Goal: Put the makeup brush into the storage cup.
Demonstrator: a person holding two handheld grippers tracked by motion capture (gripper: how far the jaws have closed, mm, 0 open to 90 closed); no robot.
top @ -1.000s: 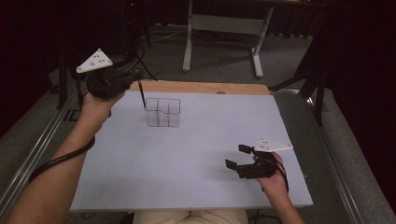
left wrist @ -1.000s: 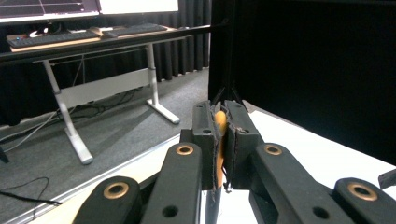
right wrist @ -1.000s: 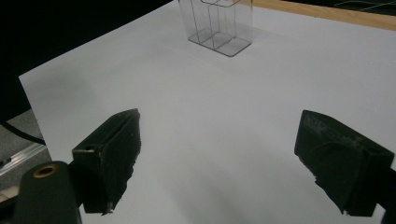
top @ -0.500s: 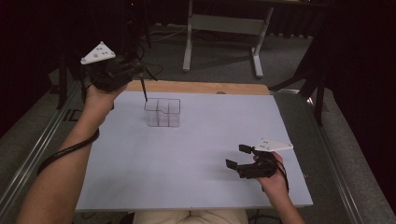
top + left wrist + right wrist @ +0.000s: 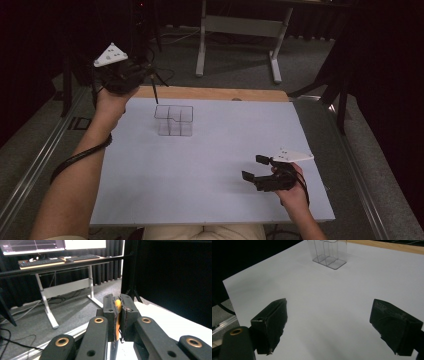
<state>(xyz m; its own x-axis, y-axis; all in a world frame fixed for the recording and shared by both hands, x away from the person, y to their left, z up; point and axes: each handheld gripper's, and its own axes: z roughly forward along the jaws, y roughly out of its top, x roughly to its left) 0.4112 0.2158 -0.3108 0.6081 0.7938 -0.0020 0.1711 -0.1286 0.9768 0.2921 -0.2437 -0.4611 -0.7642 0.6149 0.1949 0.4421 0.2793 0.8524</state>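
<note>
Dim room, black surroundings; the white table sheet is the only bright area, lit evenly, probably from overhead. Shadows soft and faint. No glare. High view slightly soft; near jaws blur in both gripper views.

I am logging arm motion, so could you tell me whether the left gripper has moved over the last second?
Yes. The left gripper, shut on a pencil, has lifted and drawn back from the clear organizer.
</note>
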